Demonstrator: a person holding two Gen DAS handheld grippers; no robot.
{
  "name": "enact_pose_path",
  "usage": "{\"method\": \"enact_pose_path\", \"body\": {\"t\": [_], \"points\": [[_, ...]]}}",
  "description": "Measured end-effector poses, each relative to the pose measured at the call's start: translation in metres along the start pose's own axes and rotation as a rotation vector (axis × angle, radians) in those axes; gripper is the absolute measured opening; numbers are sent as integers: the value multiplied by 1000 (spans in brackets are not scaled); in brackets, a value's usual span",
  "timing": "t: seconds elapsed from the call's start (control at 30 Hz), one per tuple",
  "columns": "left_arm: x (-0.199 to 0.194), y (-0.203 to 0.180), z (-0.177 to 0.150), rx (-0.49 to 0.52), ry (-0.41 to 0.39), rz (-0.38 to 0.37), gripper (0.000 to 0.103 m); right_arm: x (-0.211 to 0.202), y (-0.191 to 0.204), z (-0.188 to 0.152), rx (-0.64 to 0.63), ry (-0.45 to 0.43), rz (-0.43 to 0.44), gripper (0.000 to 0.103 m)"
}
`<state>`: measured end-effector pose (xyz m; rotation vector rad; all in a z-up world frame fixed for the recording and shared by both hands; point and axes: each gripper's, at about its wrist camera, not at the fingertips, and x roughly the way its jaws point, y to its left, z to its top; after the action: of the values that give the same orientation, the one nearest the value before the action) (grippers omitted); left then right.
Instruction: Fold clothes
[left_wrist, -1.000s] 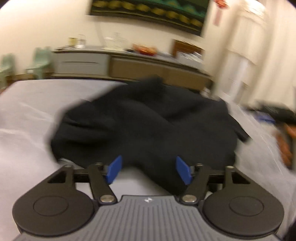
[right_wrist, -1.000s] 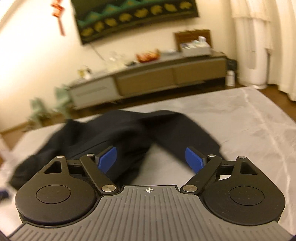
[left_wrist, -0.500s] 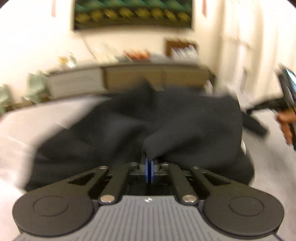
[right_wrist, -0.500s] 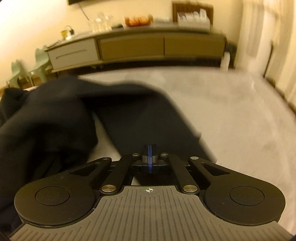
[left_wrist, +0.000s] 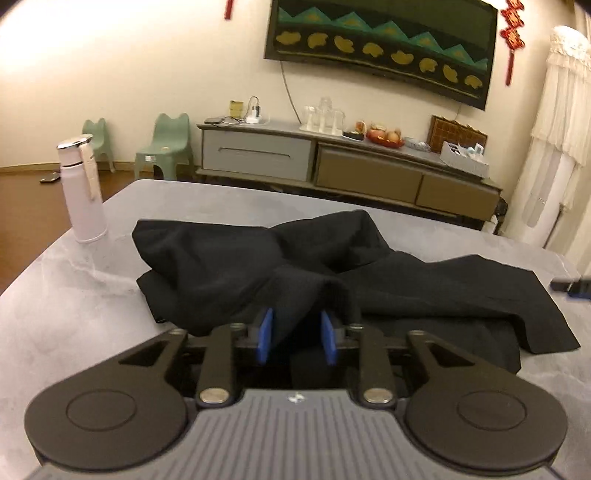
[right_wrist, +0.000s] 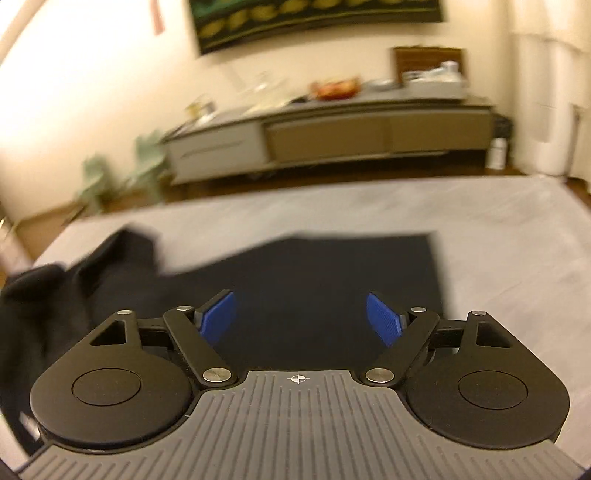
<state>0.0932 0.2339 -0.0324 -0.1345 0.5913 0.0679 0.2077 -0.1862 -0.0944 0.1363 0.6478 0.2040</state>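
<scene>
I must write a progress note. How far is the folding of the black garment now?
Early stage. Done: one part of the black garment lies flat on the grey table. In hand: the left gripper has cloth between its partly open jaws; the right gripper is open, holding nothing. Left: the rest is bunched, no neat fold shows.

Warm yellowish light on cream walls (left_wrist: 129, 66). A low sideboard (left_wrist: 343, 166) runs beneath a dark wall hanging (left_wrist: 380, 48); two green stools (left_wrist: 164, 146) stand left, white curtains (left_wrist: 561, 122) right.
</scene>
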Motion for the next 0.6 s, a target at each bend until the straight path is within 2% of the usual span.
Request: {"method": "enact_pose_path", "body": {"t": [0.07, 0.13, 0.23, 0.33, 0.37, 0.4, 0.43, 0.47, 0.6], "points": [[-3, 7, 3, -23, -23, -15, 39, 9, 23, -13, -3, 26, 39, 84], [3, 12, 9, -47, -42, -21, 55, 21, 39, -15, 18, 42, 65, 89], [24, 22, 9, -79, -28, -45, 57, 39, 54, -16, 64, 72, 131, 91], [38, 30, 1, -123, 30, -74, 57, 36, 57, 0, 46, 27, 113, 94], [42, 32, 0, -131, 41, -83, 57, 35, 58, 6, 41, 12, 107, 85], [43, 32, 1, -126, 39, -87, 57, 34, 58, 11, 35, -3, 101, 53], [46, 32, 3, -117, 39, -87, 57, 33, 59, 17, 29, -18, 95, 36], [48, 32, 5, -111, 39, -87, 57, 32, 60, 22, 23, -32, 89, 13], [56, 33, 7, -108, 60, -80, 57, 28, 63, 44, 0, -92, 65, 3]]}}
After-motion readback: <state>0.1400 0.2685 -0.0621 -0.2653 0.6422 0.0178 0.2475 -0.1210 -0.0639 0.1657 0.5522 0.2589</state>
